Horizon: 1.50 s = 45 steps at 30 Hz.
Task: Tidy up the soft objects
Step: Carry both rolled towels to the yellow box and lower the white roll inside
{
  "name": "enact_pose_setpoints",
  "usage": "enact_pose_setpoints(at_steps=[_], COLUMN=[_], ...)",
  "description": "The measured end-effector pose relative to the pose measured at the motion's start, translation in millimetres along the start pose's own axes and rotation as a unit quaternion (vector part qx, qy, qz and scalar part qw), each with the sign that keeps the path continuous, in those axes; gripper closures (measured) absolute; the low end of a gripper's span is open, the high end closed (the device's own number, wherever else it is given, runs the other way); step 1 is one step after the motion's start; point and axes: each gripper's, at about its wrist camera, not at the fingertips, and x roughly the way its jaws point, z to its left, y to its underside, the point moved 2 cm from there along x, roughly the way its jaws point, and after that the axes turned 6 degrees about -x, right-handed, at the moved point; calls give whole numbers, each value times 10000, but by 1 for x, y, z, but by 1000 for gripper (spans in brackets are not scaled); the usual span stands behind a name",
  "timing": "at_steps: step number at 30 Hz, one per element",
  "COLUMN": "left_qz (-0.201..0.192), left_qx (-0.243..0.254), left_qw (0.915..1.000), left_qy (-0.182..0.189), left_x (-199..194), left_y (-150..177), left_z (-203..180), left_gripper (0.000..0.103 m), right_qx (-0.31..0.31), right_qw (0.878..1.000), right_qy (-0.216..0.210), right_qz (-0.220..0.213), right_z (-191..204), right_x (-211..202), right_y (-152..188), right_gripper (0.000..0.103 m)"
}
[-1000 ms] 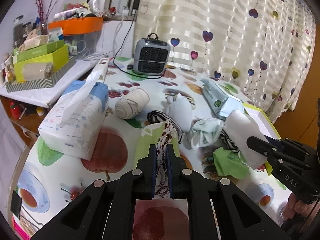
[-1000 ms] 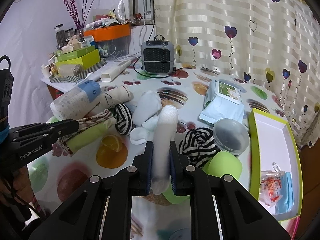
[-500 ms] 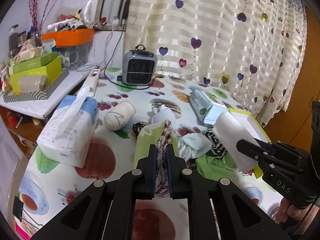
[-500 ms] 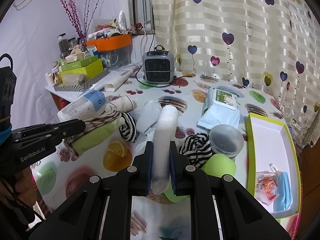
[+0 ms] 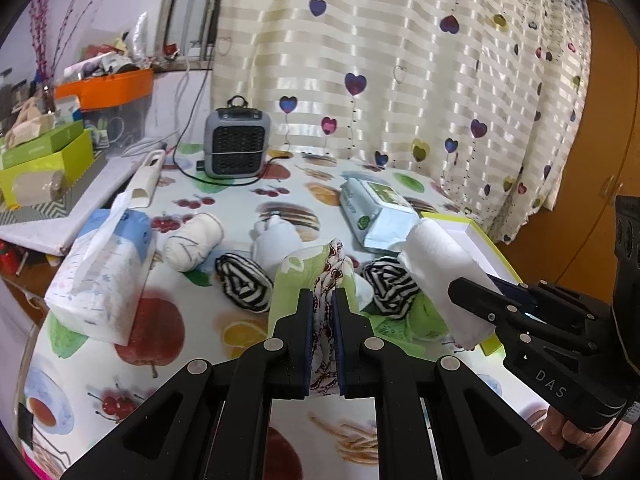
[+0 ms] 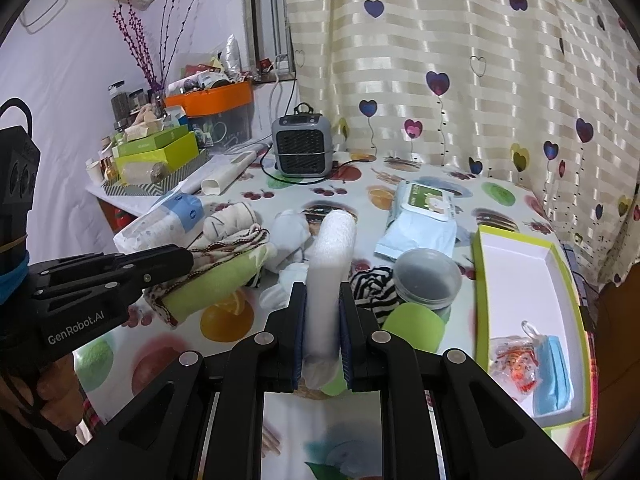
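Note:
My left gripper (image 5: 323, 300) is shut on a rolled green cloth with a patterned trim (image 5: 316, 272) and holds it above the table; it shows in the right wrist view (image 6: 216, 276) too. My right gripper (image 6: 323, 296) is shut on a rolled white towel (image 6: 332, 252), also held above the table, seen in the left wrist view (image 5: 444, 272). On the fruit-print tablecloth (image 5: 240, 200) lie two striped black-and-white bundles (image 5: 244, 284) (image 5: 390, 284), a white sock bundle (image 5: 274, 240), a cream roll (image 5: 194, 242) and a green cloth (image 5: 424, 316).
A tissue pack (image 5: 104, 276) lies at the left. A wipes pack (image 5: 372, 212) and a grey heater (image 5: 236, 148) stand farther back. A green-rimmed white box (image 6: 528, 292) with a mask is at the right. A lidded round tub (image 6: 426, 280) sits near it. Cluttered shelf (image 6: 160, 156) far left.
Both grippers have risen and drawn back from the table, each still holding its roll. The pile on the table looks smaller and lower in both views.

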Motion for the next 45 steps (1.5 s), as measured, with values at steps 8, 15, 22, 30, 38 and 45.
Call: enact_pose_setpoints(at_steps=[8,15,22,30,38,45], left_qz=[28,11,-8,-18,32,110], left_qx=[124,242,346,486,621,727], left_qw=[9998,9992,9982,9964,9944,9928], left_qy=[135,309,492,695,858,942], left_x=[5,9,13,19,29,40], left_y=[-3,-8,-11,-16,-17,-16], left_z=[-18,-37,-55,-79,-102,-119], left_gripper=[94,94,94,94,94,94], right_qx=[160,313,452,614,824,1034], right_qw=[9997,9986,9970,9947,9914,9884], right_qy=[181,406,609,813,1010,1110], right_qz=[-77,-133,-152,-164,-132,-41], right_z=[-21,-42,-61,-82,-107,-129], right_x=[-10,-21,-29,-37,-41,-38], right_y=[4,8,12,18,28,39], right_gripper=[87,87,87,87,87,87])
